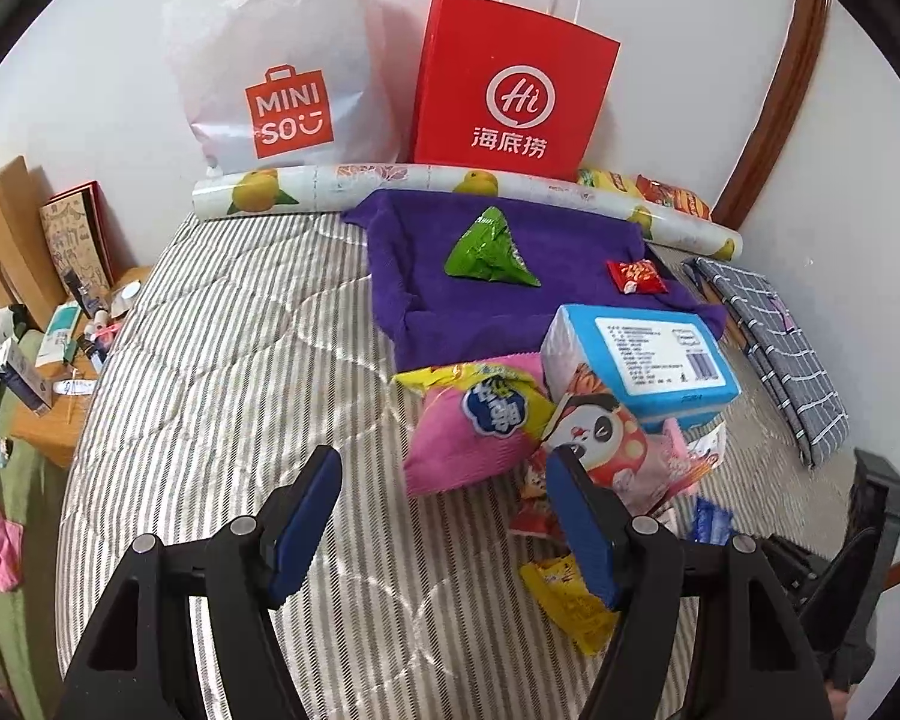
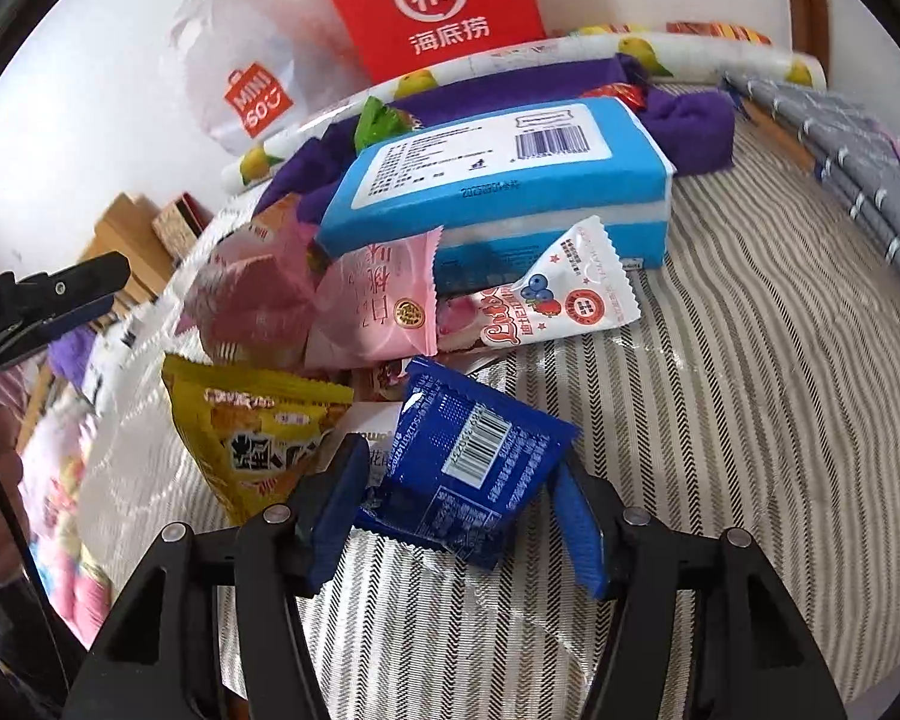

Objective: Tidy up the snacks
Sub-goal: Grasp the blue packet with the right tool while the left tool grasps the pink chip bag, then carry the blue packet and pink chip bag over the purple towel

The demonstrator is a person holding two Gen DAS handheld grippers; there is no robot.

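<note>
Along the left edge of the left wrist view a low wooden table point(image 1: 54, 420) carries small boxes and bottles, beside a striped mattress point(image 1: 222, 360). Against the wall behind the mattress stand a white bag point(image 1: 282, 72) and, to its right, a red bag point(image 1: 510, 84), with a fruit-print roll point(image 1: 342, 180) lying in front of both.

The left hand-held gripper point(image 1: 444, 516) hangs over bare mattress with its jaws partly apart and nothing between them. Its right finger crosses the edge of the snack pile.

In front of the roll lies a purple towel point(image 1: 426, 276) with a green packet point(image 1: 486, 246) in its middle and a small red candy point(image 1: 633, 277) near its right edge. At the towel's near edge sit a pink bag point(image 1: 468, 450), a panda packet point(image 1: 606, 438) touching it, and a blue tissue pack point(image 1: 648, 354) just behind. A yellow packet point(image 1: 570, 606) lies nearer the camera. A grey checked cloth point(image 1: 774, 354) lies by the right wall.

In the right wrist view, the right hand-held gripper point(image 2: 456, 516) points down at a blue packet point(image 2: 468, 468) lying on the mattress at the pile's near edge. The packet is between the jaws, which stand at a middling gap; both pads meet its edges, though I cannot tell whether they press on it. Beside it on the left is the yellow packet, behind it a pink wrapper point(image 2: 378, 312) and a white berry sachet point(image 2: 570, 294).
</note>
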